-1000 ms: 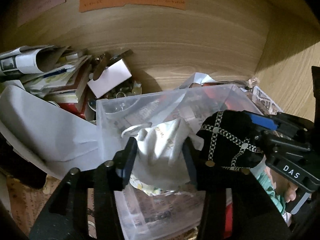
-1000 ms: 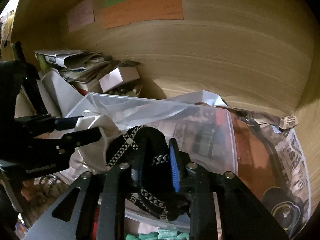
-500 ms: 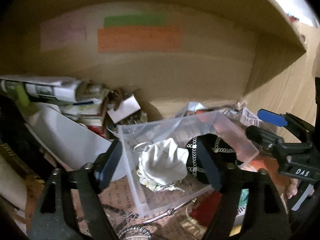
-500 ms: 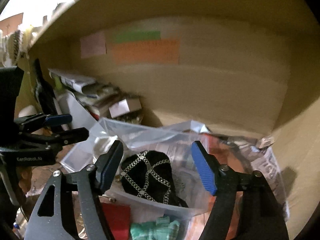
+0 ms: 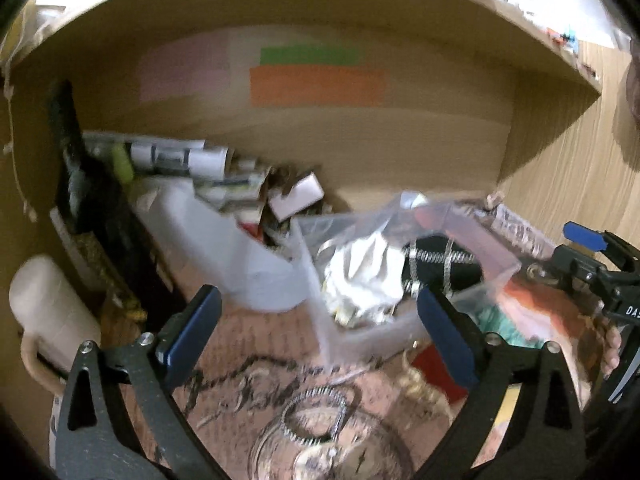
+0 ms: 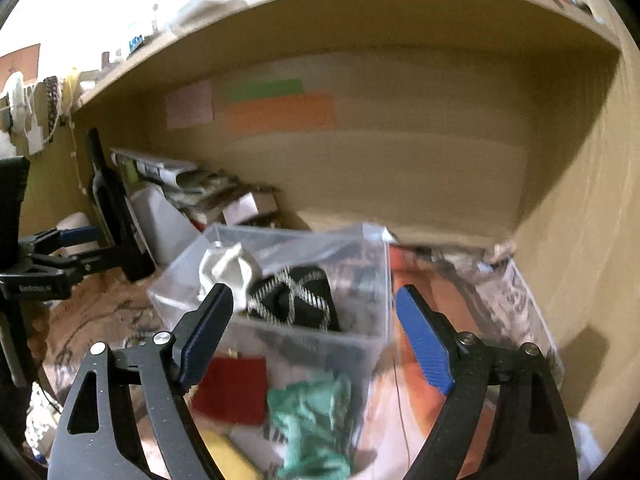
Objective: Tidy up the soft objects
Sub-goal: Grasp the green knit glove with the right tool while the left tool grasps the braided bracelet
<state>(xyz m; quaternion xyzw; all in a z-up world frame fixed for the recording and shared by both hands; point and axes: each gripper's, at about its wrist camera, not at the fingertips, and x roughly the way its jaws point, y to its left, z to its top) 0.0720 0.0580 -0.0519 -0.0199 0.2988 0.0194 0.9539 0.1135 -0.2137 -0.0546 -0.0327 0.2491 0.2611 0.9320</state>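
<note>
Both grippers, left gripper point(image 5: 318, 322) and right gripper point(image 6: 314, 334), hang spread and empty before the clear bin point(image 6: 360, 332), where white cloth point(image 5: 364, 276) and black chain-patterned pouch point(image 6: 292, 300) lie side by side.

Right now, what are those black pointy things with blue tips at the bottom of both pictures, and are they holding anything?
Those are tongs that a person holds, one in each hand. A small camera sits on each, looking along its two fingers. One picture comes from the left tongs, the other from the right tongs. Both are open and hold nothing. In front of them, on a messy shelf, stands a clear plastic box. Inside lie a crumpled white cloth and a black cloth with a silver pattern. In front of the box lies a green cloth. Papers are piled at the back left.
</note>
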